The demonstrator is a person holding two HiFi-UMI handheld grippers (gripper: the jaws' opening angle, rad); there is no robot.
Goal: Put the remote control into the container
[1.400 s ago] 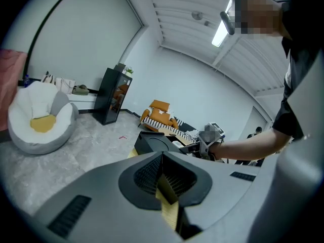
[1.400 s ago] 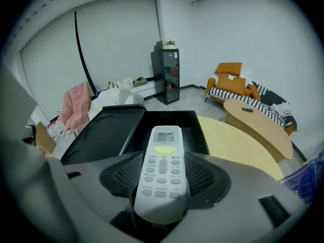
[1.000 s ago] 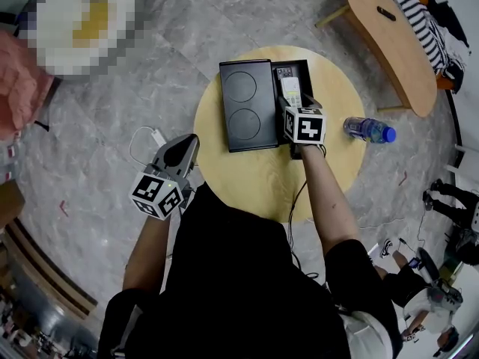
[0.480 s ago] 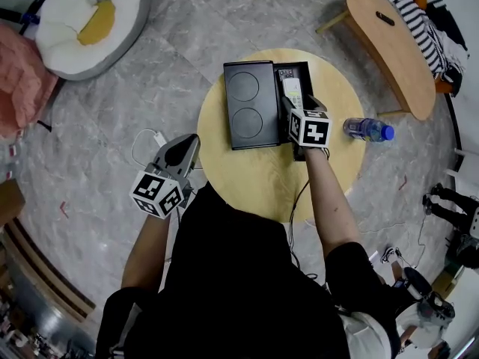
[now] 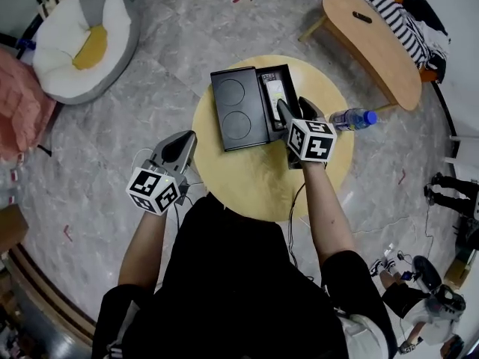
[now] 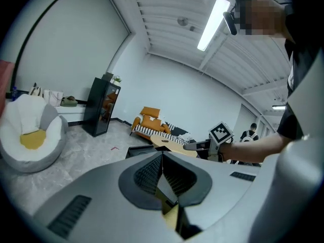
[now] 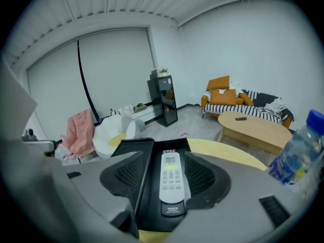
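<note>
A grey marbled floor (image 5: 150, 73) spreads around a round, pale wooden table (image 5: 258, 182) in the middle of the head view. At 1 o'clock from it stands a low, bean-shaped wooden table (image 5: 378, 47). Beyond that, at the frame's edge, is a sofa (image 5: 389, 2) with a black-and-white striped throw and orange cushions. At 10 o'clock lies a white and grey beanbag (image 5: 82, 32) with a yellow cushion, and at 9 o'clock a pink cloth (image 5: 19, 99). The walls (image 7: 243, 49) are plain white. A tall black cabinet (image 7: 164, 99) stands against one, and a lit strip lamp (image 6: 212, 19) is fixed to the ribbed white ceiling (image 6: 167, 9).
</note>
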